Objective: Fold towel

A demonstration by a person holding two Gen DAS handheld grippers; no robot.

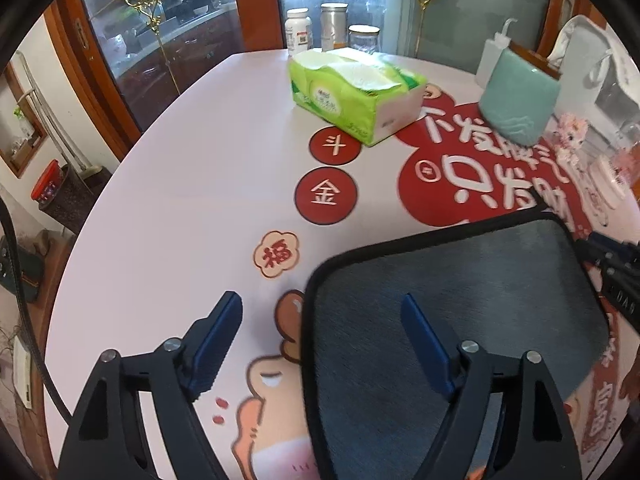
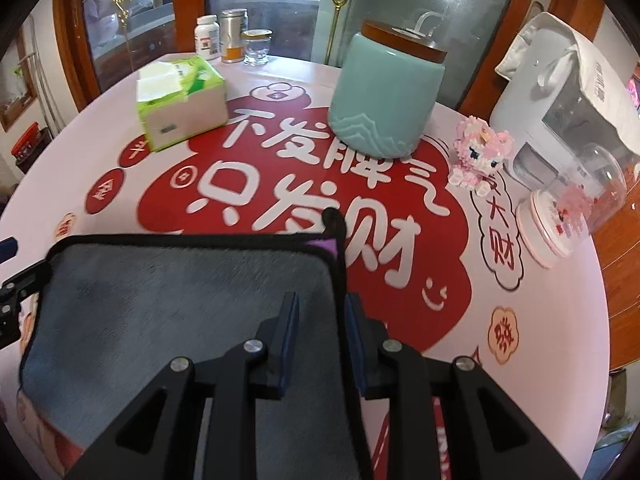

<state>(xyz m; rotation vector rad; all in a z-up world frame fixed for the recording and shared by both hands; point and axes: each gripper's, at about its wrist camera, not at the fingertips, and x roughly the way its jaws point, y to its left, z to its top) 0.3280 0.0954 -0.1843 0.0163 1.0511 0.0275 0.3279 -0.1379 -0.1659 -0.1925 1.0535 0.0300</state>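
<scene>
A grey towel [image 1: 460, 284] with black trim lies flat on the printed table; it also shows in the right wrist view [image 2: 180, 292]. My left gripper [image 1: 324, 312] is open wide, straddling the towel's left edge, one finger over the cloth and one over the table. My right gripper [image 2: 320, 308] is nearly closed around the towel's right edge, the black trim running between its blue pads. The right gripper's body shows at the right edge of the left wrist view [image 1: 612, 264].
A green tissue pack [image 1: 356, 92], a teal jar [image 2: 384, 100], a pink block figure [image 2: 480, 156], a glass dome [image 2: 576, 200], a white kettle [image 2: 568, 92] and several bottles [image 2: 228, 36] stand on the far half of the round table [image 1: 180, 184].
</scene>
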